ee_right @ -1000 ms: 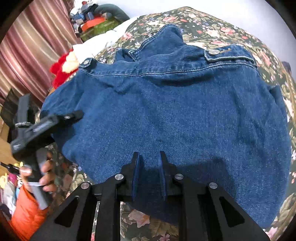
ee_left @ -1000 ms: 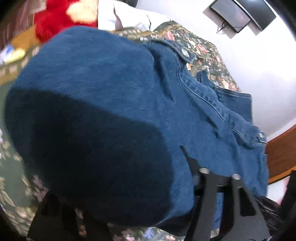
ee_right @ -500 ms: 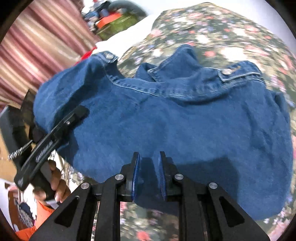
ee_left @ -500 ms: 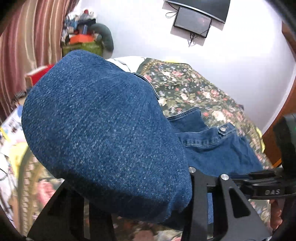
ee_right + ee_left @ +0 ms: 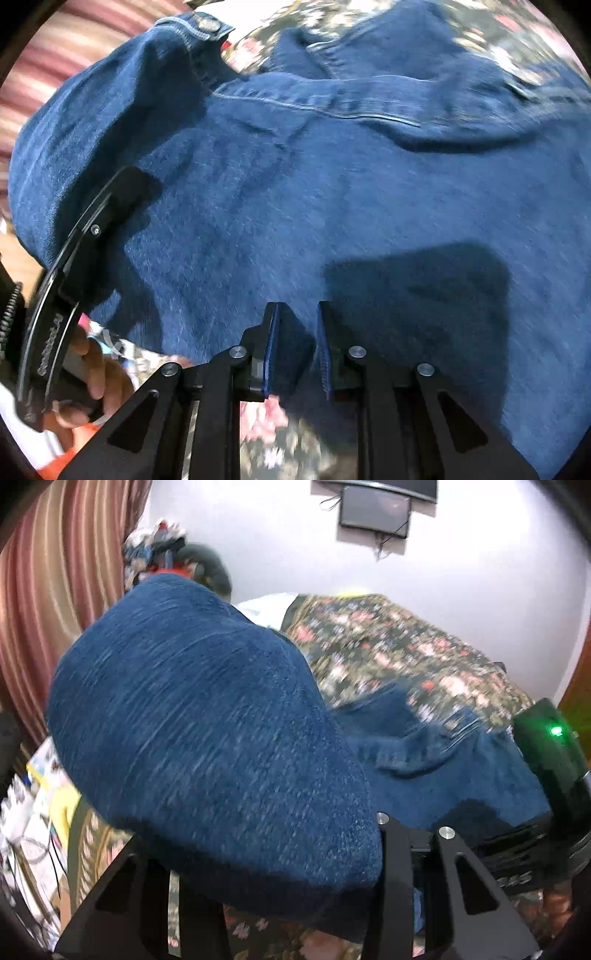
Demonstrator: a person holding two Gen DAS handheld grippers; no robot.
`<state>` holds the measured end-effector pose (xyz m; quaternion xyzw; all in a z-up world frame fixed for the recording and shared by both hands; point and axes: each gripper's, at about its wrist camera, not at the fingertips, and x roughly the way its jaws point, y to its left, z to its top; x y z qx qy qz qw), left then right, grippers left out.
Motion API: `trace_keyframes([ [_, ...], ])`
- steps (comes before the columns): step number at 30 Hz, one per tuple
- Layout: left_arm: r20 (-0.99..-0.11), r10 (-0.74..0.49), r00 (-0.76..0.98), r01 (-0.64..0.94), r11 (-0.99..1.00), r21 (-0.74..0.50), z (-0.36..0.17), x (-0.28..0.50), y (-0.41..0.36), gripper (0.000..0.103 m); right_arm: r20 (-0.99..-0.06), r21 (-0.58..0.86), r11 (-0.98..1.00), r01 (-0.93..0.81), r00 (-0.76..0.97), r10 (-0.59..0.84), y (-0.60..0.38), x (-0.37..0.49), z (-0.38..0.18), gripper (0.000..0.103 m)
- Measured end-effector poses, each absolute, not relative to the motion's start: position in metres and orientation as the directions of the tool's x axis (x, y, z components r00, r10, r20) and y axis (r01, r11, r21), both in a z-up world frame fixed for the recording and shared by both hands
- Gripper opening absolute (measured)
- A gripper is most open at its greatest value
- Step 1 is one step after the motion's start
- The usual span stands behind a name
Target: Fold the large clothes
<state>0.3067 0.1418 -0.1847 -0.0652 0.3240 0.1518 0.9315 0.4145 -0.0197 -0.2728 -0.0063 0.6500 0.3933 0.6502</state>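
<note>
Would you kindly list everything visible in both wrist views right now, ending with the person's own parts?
denim jacket: one, dark blue, spread on the bed, one part lifted high in the left view
bedspread: one, dark green with pink flowers, under the jacket
curtain: one, pink and red stripes, left edge of the left view
screen: one, black, on the white wall
clutter pile: one heap, mixed colours, blurred, beside the curtain
left tongs: one, black, jaws just closing on bunched denim
right tongs: one, black, blue pads, shut on a jacket fold
hand: one, gripping the left handle; orange sleeve below
</note>
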Motion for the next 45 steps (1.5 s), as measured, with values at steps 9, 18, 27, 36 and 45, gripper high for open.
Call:
trace_keyframes([
  [9,-0.499,0.189,0.846,-0.13,0.98,0.151,-0.133,0.348,0.039,0.033,-0.859,0.342,0.814,-0.469,0.196,0.474,-0.166,0.413,-0.193,0.015],
  [18,-0.632,0.043,0.774,0.24,0.903,0.356,-0.19,0.363,-0.087,0.033,-0.876,0.261,0.922,-0.287,0.33,0.351,-0.3,0.385,-0.174,0.015],
  [27,-0.727,0.011,0.686,0.343,0.877,0.337,-0.207,0.336,-0.095,0.052,-0.858,0.26,0.927,-0.268,0.376,0.35,-0.333,0.355,-0.166,0.015],
  [36,-0.717,-0.114,0.688,0.309,0.939,0.148,-0.151,0.285,-0.049,0.083,-0.785,0.261,0.878,-0.402,0.441,0.435,-0.287,0.351,-0.113,0.015],
  [45,-0.741,0.03,0.671,0.014,0.999,0.053,-0.141,0.307,0.054,0.089,-0.747,0.199,0.775,-0.599,0.419,0.516,-0.184,0.358,-0.084,0.015],
])
